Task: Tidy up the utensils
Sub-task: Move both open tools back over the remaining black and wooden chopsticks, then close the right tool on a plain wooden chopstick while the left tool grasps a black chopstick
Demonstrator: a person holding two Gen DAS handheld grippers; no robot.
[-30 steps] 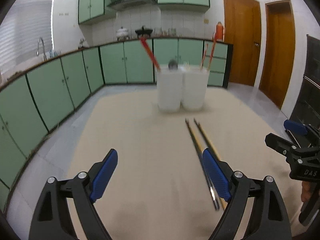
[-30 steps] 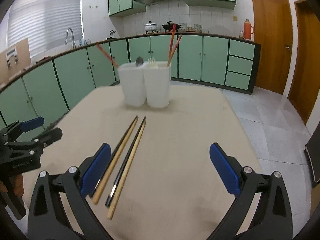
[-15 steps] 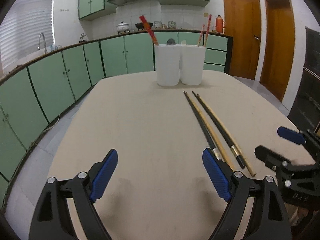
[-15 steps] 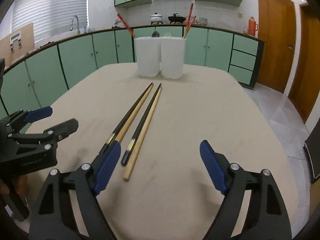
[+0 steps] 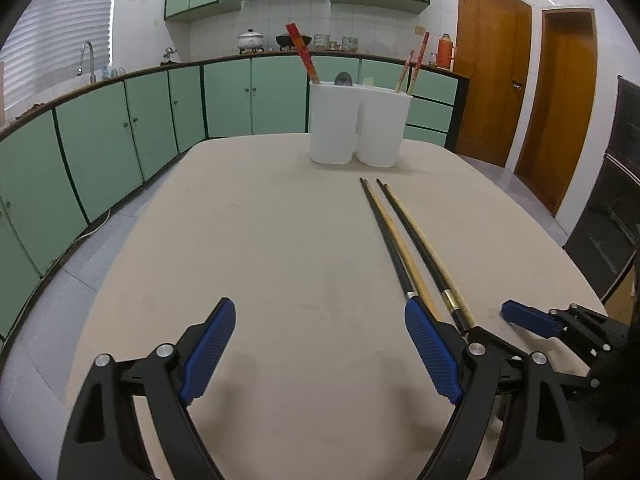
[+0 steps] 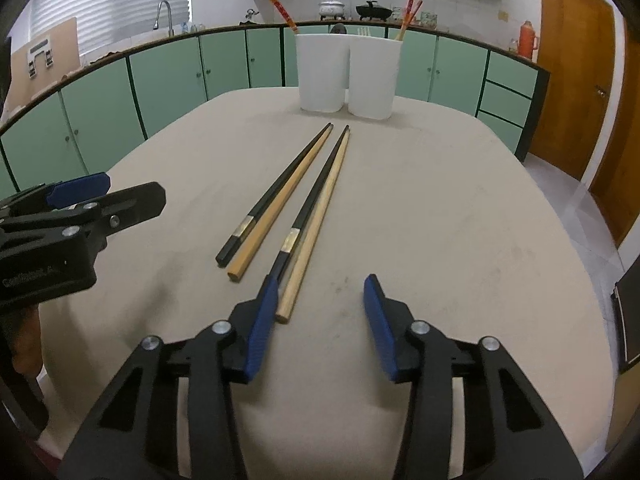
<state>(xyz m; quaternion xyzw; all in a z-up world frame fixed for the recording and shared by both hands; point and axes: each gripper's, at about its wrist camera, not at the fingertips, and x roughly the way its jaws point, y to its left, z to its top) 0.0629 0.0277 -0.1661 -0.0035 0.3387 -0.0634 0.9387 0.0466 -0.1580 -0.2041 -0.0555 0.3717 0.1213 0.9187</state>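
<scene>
Closest to the right wrist camera, the right hand-held gripper [image 6: 320, 312] has just been narrowing its blue-padded jaws, and it sits low over the beige table [image 6: 440, 220]. Nothing is pinched yet: the butt end of the nearest pale wooden chopstick [image 6: 316, 216] lies just inside the left pad, with its black, metal-banded partner [image 6: 310, 208] beside it, half hidden behind that pad. So I'd call this the lining-up bit of the pick-up, grab not made.

Off to the left, the left hand-held gripper [image 5: 320, 344] is spread wide and empty over bare table.

A bit further left lies the second black-and-wood chopstick pair [image 6: 276, 200], all four sticks pointing away towards the far end. Back there stand the two white plastic utensil holders [image 6: 348, 72], touching each other, with red chopsticks [image 6: 280, 8] and a spoon poking out.

Next move, I reckon: nudge slightly left so both sticks are between the pads, then squeeze. The sticks are thin and flat on the table, so they could roll or slip out.
</scene>
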